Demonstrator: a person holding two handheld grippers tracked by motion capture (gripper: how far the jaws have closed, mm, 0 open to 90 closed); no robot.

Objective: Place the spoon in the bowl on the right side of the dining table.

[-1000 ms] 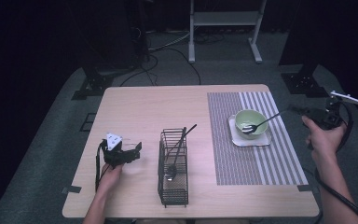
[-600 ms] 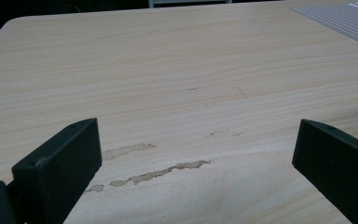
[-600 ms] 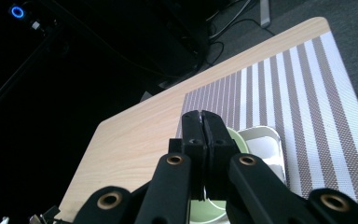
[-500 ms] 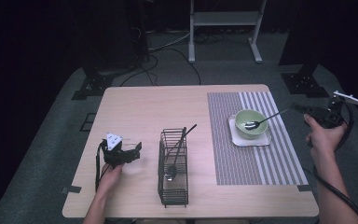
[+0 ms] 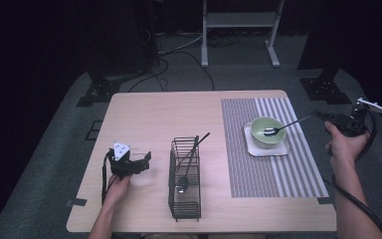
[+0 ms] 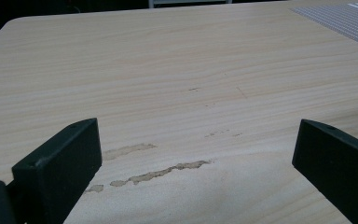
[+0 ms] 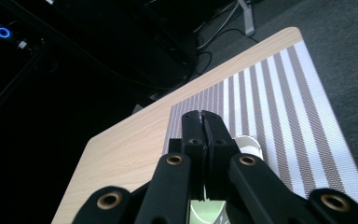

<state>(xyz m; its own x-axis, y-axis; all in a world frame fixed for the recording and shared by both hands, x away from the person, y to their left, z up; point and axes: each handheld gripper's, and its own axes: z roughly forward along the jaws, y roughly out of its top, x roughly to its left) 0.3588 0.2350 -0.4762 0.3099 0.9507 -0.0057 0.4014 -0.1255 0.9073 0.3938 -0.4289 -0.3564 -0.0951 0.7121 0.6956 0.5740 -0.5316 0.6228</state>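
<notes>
A: Currently, what is the status of the work on the tabletop [image 5: 154,114]?

B: Judged from the layout, it is partly done. On the striped mat [image 5: 271,164] a green bowl [image 5: 267,131] sits on a white plate [image 5: 253,148], and one spoon [image 5: 278,129] rests with its scoop in the bowl and its handle pointing toward the right gripper [image 5: 345,122]. A second utensil [image 5: 189,164] stands tilted in the wire basket [image 5: 184,209] near the middle of the front edge. If every utensil is meant for the bowl, that one is left to move.

A: State of the grippers?

B: The left gripper [image 5: 142,162] rests low over bare wood to the left of the basket. In the left gripper view its jaws stand wide apart with nothing between them. The right gripper is held off the right edge of the tabletop. In the right gripper view its jaws are pressed together, and I see nothing clamped between them.

A: What cannot be confirmed?

B: In the right gripper view the jaws cover most of the bowl; a green patch shows below them. The lower end of the basket utensil looks like a spoon scoop, but the wires make it hard to tell. Whether the spoon handle touches the right gripper is too fine to judge.
</notes>
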